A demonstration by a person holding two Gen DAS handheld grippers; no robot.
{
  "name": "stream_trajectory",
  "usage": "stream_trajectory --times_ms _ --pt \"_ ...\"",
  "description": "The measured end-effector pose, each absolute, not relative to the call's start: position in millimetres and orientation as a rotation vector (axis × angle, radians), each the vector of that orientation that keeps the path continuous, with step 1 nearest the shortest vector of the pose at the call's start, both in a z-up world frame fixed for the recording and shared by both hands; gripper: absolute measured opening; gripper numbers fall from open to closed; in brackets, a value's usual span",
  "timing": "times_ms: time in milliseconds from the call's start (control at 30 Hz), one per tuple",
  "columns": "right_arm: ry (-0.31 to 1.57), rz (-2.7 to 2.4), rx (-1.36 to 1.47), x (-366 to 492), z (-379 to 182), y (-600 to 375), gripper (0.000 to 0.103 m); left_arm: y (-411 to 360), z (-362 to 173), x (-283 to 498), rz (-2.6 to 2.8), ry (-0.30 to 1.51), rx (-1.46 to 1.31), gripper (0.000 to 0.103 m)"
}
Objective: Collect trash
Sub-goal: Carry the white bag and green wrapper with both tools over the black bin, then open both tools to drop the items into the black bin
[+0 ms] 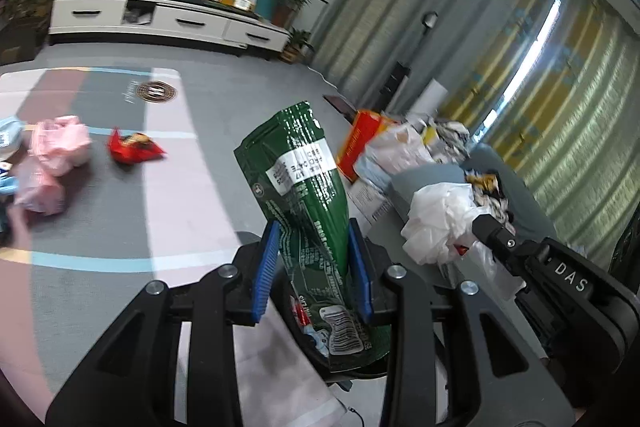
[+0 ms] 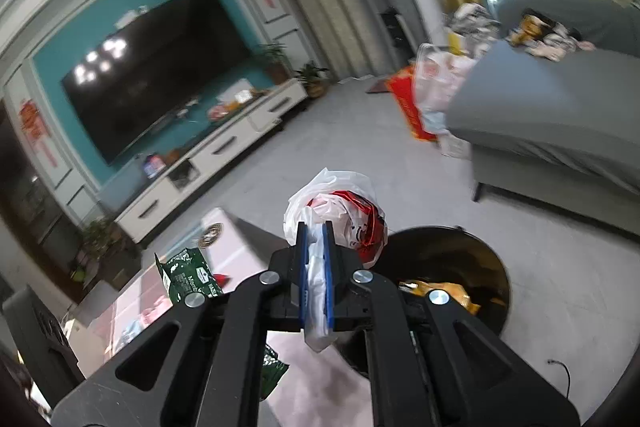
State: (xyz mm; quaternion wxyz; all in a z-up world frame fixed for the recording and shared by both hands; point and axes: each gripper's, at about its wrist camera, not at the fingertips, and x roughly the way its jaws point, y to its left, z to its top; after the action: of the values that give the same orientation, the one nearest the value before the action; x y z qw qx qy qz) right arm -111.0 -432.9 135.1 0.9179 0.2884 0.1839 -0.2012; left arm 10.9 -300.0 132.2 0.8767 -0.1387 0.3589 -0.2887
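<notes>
My left gripper (image 1: 314, 259) is clamped on a green snack bag (image 1: 298, 179), blue pads squeezing its creased middle, the top sticking up past the fingertips and the barcode end hanging back toward me; my right gripper (image 2: 315, 259) is pinched tight on a white plastic bag (image 2: 340, 211) with something red bundled inside, the bundle bulging just beyond the pads. Right beside that bundle, low and close, sits the black trash bin (image 2: 480, 255), mouth open, yellow wrappers already lying inside. Further from the bin, a red wrapper (image 1: 134, 149) and pink bags (image 1: 60, 147) lie on the mat, and a grey sofa (image 2: 560, 115) stands behind the bin, cluttered with more bags
</notes>
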Motion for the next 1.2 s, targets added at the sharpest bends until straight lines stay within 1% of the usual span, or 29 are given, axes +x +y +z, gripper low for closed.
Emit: stream_trajectory --times_ms 133,233,300,533,800,1067,1100,1133,1167,1200 --pt "0.410 -0.473 0.641 -115.9 122.5 -451.7 0.008 -329.3 115.7 14.3 -0.651 0.820 -0.252 0.035" --pt "0.435 -0.502 0.704 -117.9 110.2 -467.6 0.008 -344.3 98.6 21.0 -0.743 0.902 -0.302 0.035" --pt "0.454 -0.533 0.718 -118.9 104.7 -474.2 0.008 -355.3 87.4 24.2 -0.738 0.939 -0.288 0.035" --pt "0.519 -0.576 0.777 -114.1 83.3 -491.2 0.008 -383.8 56.1 25.9 -0.752 1.029 -0.230 0.035" --pt "0.586 -0.614 0.830 -110.8 63.4 -507.9 0.008 -400.4 30.9 33.5 -0.730 1.103 -0.208 0.035" --pt "0.645 -0.626 0.842 -101.2 52.8 -510.5 0.008 -407.2 23.7 35.2 -0.716 1.113 -0.184 0.036" --pt "0.649 -0.631 0.836 -100.5 53.0 -510.7 0.009 -407.1 23.4 35.4 -0.711 1.113 -0.182 0.043" --pt "0.652 -0.636 0.830 -100.1 53.6 -510.5 0.010 -406.2 23.9 35.2 -0.710 1.111 -0.186 0.053" --pt "0.653 -0.638 0.829 -100.2 53.8 -509.4 0.016 -404.7 25.1 34.9 -0.710 1.107 -0.194 0.057" --pt "0.654 -0.639 0.825 -99.9 55.0 -508.3 0.028 -402.7 27.0 34.2 -0.712 1.100 -0.201 0.061"
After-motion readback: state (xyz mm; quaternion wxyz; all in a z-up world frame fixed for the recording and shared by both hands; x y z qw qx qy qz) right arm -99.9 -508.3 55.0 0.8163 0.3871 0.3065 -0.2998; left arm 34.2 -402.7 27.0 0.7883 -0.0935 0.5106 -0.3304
